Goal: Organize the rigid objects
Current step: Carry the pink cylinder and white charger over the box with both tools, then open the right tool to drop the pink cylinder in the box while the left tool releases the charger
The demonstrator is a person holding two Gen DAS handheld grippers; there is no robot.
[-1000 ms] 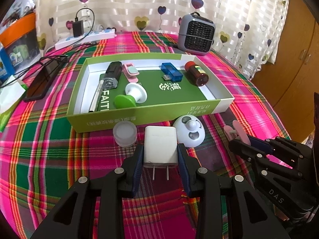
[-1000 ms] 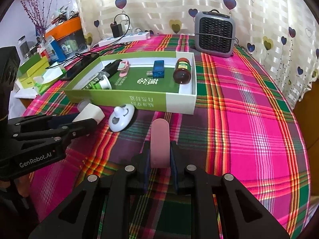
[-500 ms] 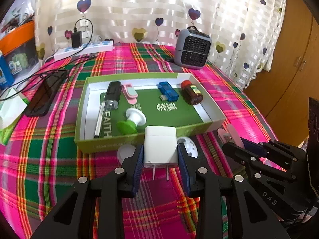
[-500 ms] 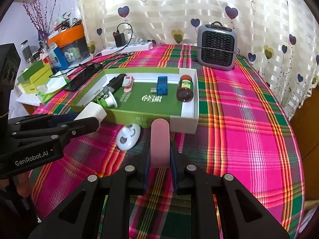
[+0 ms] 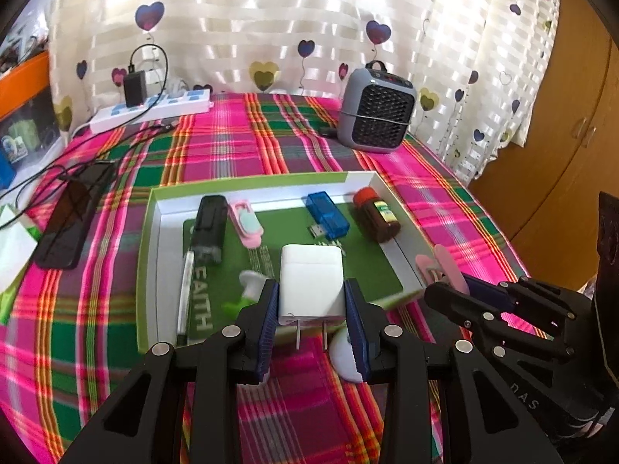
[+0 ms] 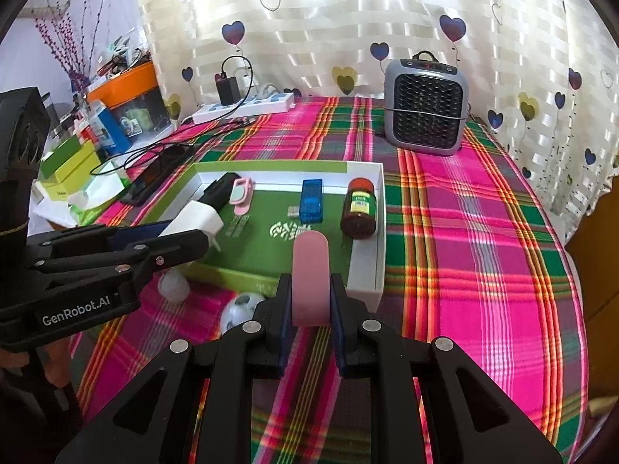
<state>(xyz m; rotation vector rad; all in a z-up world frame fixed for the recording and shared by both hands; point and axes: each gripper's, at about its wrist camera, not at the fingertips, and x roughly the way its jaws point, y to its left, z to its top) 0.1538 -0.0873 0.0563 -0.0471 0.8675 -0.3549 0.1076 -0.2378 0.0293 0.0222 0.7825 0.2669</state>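
My left gripper [image 5: 311, 301] is shut on a white plug charger [image 5: 312, 282], prongs toward the camera, held above the near edge of the green tray [image 5: 149, 270]. My right gripper [image 6: 309, 301] is shut on a flat pink clip [image 6: 310, 276], held up near the tray's front right corner [image 6: 367, 282]. In the tray lie a black device [image 5: 211, 224], a pink-and-mint clip [image 5: 245, 224], a blue USB stick [image 5: 327, 220], a brown bottle [image 5: 377, 218], a pen [image 5: 185, 294] and a green-and-white suction piece [image 5: 247, 294]. On the cloth before the tray sit a white round gadget [image 6: 240, 309] and a translucent lid [image 6: 174, 286].
A grey heater [image 5: 375, 110] stands at the back right. A power strip [image 5: 151, 110] with a black adapter and cables lies at the back left, with a black phone [image 5: 73, 216] beside the tray. Boxes [image 6: 69, 166] crowd the left edge. A wooden cabinet [image 5: 561, 147] is at the right.
Both grippers have risen and moved toward the tray with their objects. The charger now hangs over the tray's front edge, and the pink clip is close to its front right corner.
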